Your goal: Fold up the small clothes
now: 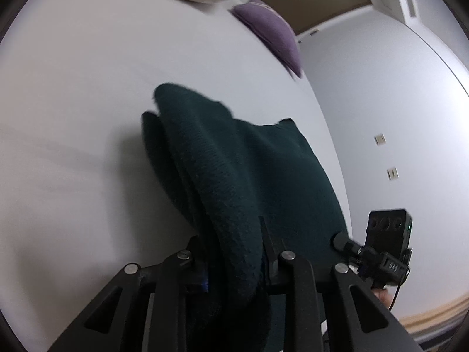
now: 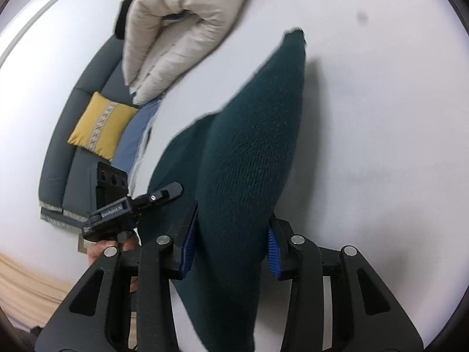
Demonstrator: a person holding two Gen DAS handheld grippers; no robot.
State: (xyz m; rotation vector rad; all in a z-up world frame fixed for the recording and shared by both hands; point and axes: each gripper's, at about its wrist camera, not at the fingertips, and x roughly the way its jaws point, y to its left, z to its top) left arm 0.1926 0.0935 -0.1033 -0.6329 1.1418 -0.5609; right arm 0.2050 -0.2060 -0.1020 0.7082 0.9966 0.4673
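Dark-green knit garment pinched at near edge by both left gripper and right gripper, jaws clamped on bunched fabric, far end on white surface; fold lift underway, next: carry edge over evenly.

Both hand-held grippers, left and right, apparently clamped, angled downward.
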